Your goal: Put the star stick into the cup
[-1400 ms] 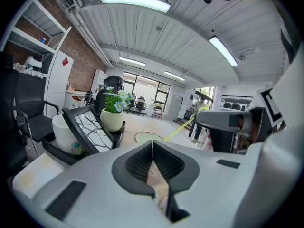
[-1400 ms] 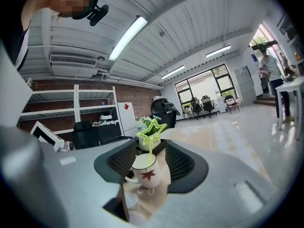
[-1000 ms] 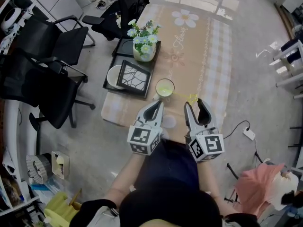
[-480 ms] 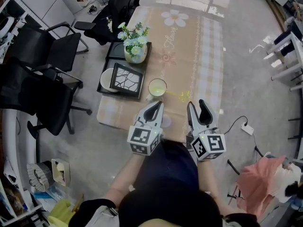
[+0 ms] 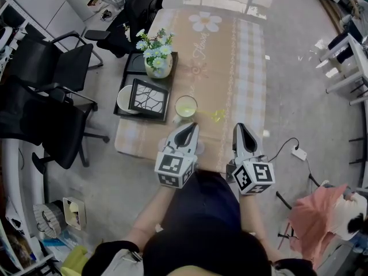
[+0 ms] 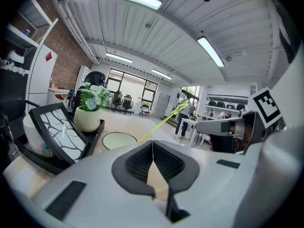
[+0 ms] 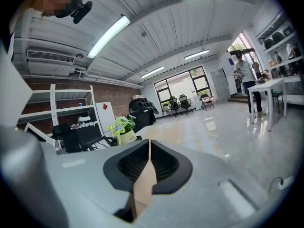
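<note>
The right gripper [image 7: 148, 144] has just been closing; its jaws are now pressed together w/ nothing between them, only the table cloth shows behind the tips. The left gripper [image 6: 153, 144] is also closed and empty. Both hang low over the near edge of the table [image 5: 241, 68], side by side, pointing approx. level. Ahead of them, a bit more in front of the left one, stands the cup [image 5: 186, 106], just beside the black tray [image 5: 123, 109] w/ the picture frame. The star stick [image 5: 214, 115] already sits w/ its lower end in the cup and leans over the rim to the right – its star end hangs out in the air toward the right gripper's side. So I judge the task as nearly or fully done. Risks from here: the stick leans far and the cup looks light, so the weight of the star could tip the cup or let the stick slide out. Also the right gripper is near the star end – a careless move fwd or sideways could knock it.
</note>
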Demonstrator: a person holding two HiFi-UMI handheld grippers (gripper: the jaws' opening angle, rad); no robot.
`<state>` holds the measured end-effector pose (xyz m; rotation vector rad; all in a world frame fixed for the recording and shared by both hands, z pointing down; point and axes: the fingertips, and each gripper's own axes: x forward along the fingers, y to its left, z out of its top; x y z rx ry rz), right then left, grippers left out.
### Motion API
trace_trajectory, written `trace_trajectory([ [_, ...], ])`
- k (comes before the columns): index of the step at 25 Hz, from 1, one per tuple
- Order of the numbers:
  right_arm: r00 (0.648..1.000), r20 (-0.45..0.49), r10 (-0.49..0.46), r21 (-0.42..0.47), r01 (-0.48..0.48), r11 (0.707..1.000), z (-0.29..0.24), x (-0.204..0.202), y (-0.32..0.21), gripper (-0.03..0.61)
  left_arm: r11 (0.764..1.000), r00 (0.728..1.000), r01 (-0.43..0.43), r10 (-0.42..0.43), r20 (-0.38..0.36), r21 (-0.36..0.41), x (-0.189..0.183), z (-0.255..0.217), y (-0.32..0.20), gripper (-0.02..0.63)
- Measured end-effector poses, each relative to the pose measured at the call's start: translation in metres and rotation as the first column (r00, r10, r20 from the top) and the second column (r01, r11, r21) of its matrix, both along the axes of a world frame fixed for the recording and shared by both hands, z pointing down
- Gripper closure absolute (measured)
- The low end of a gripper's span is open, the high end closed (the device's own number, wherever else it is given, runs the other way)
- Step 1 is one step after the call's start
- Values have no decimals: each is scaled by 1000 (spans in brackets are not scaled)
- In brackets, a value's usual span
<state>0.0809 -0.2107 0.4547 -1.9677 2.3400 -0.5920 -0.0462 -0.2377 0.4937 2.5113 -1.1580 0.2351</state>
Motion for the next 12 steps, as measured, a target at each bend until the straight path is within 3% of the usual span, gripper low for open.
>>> trace_trajectory([
  [4, 1000, 15, 13, -35, -12, 999, 7, 4, -1, 575, 1000, 1000, -5, 5, 2, -2, 2, 1, 0, 601],
  [12, 999, -45, -7, -61, 4, 998, 14, 3, -2, 575, 1000, 1000, 0, 0, 6, -2, 2, 1, -1, 601],
])
